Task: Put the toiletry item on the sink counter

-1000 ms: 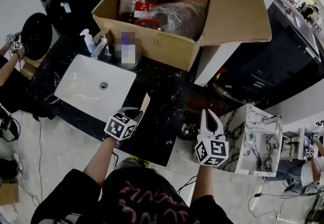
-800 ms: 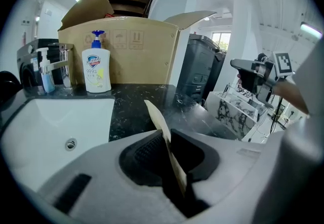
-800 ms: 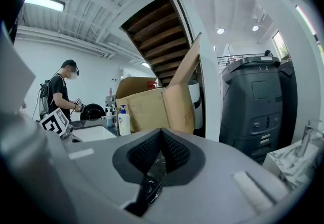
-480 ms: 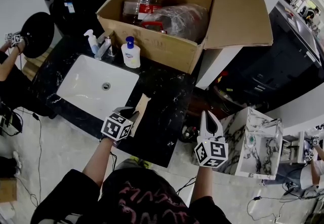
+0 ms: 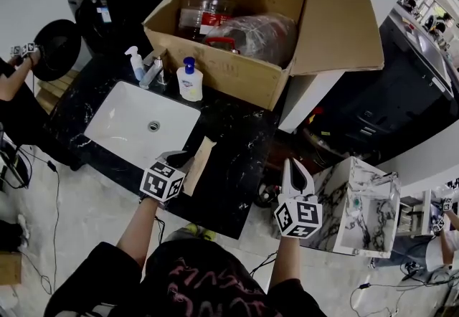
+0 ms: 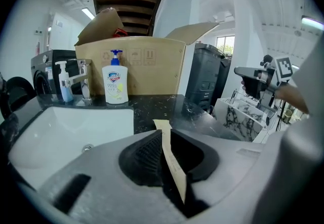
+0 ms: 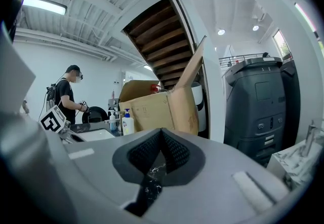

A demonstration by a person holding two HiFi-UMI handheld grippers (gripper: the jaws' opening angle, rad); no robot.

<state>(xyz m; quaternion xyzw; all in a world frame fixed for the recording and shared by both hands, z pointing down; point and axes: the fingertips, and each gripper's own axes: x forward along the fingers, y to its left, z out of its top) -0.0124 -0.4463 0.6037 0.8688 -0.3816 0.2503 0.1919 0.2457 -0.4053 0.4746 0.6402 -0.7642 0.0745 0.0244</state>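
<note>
Left gripper has it: the jaws are pinching a flat tan packet on edge, and in the left gripper view the left gripper shows the packet as a thin strip clamped between the ribbed pads. Its long axis runs straight out ahead of the jaws, pointing toward the cardboard box at the back. That's the line that matters, because the packet already hangs over the black marble sink counter, just right of the white basin and near the counter's front edge. From here I can't tell whether its far tip is touching the stone. The hand-soap bottle stands well ahead by the box, clear of the path (plenty of bare marble in between). The left gripper is the one over the counter. The right gripper sits off the front right corner, apart from the action, and the right gripper view shows the right gripper with jaws pressed together on nothing. My read: what's left is a short lowering and a release onto the marble, keeping the packet right of the basin rim.
</note>
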